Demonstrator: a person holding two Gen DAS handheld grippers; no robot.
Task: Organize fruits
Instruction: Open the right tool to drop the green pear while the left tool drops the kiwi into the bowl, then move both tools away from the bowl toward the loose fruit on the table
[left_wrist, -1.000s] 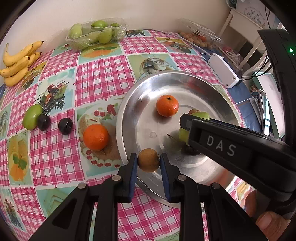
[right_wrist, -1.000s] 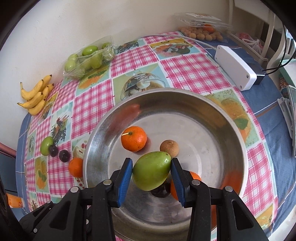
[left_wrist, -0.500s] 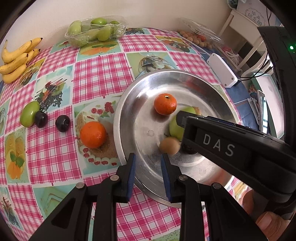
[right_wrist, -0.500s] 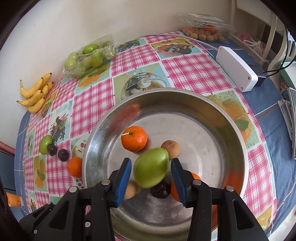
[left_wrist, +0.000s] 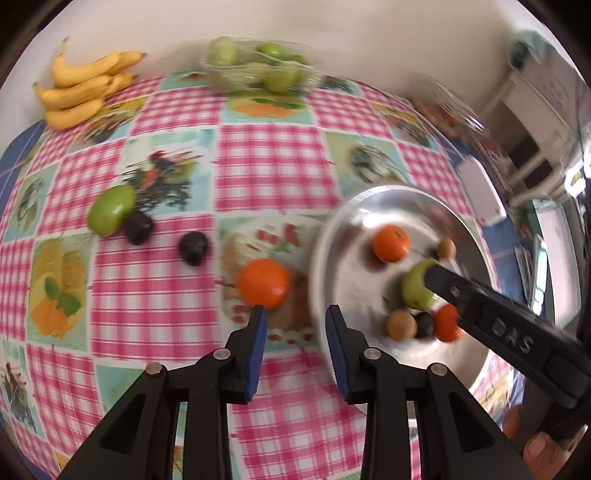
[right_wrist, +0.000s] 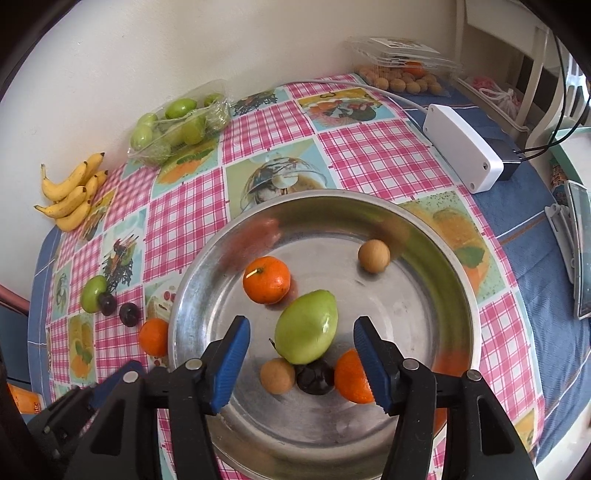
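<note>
Now my left claw (left_wrist: 293, 325) gapes empty by the orange (left_wrist: 263, 283); I should straddle it squarely, while my right claw (right_wrist: 301, 350) hangs released over the bowl (right_wrist: 436, 236).

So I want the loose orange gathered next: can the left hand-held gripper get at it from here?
Probably yes: the left hand-held gripper is open, and the orange lies on the tablecloth just ahead, unobstructed.

Green fruit (right_wrist: 307, 326) lies in bowl (right_wrist: 436, 258), fingers (right_wrist: 231, 360) spread.

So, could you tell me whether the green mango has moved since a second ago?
Yes. The green mango has dropped from the right tool onto the metal bowl floor, against the dark plum.
</note>
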